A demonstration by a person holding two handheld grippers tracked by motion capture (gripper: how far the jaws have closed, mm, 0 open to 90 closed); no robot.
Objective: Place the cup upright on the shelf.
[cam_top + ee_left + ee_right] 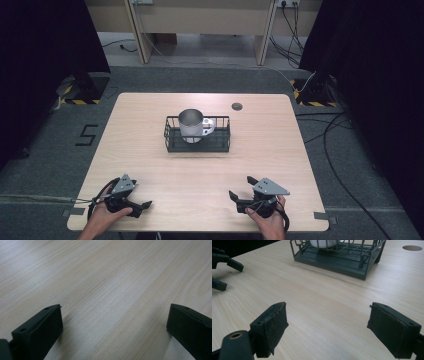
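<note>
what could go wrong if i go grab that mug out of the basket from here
The mug sits inside a wire basket, so a gripper coming in low could catch the basket wall and drag the whole thing across the table. The mug looks smooth and rounded, so it might slip from a pinch on the rim. Both the left gripper and right gripper are open and far back, a long reach.

I see a pale wood-grain table (150,165) with a dark round grommet (237,106). On it sits a dark grey wire basket (220,142) with a silvery metal mug (191,125) inside. Both grippers, left gripper (142,207) and right gripper (241,192), are black with grey plates; floor shows a black "5" marking (87,135).
</note>
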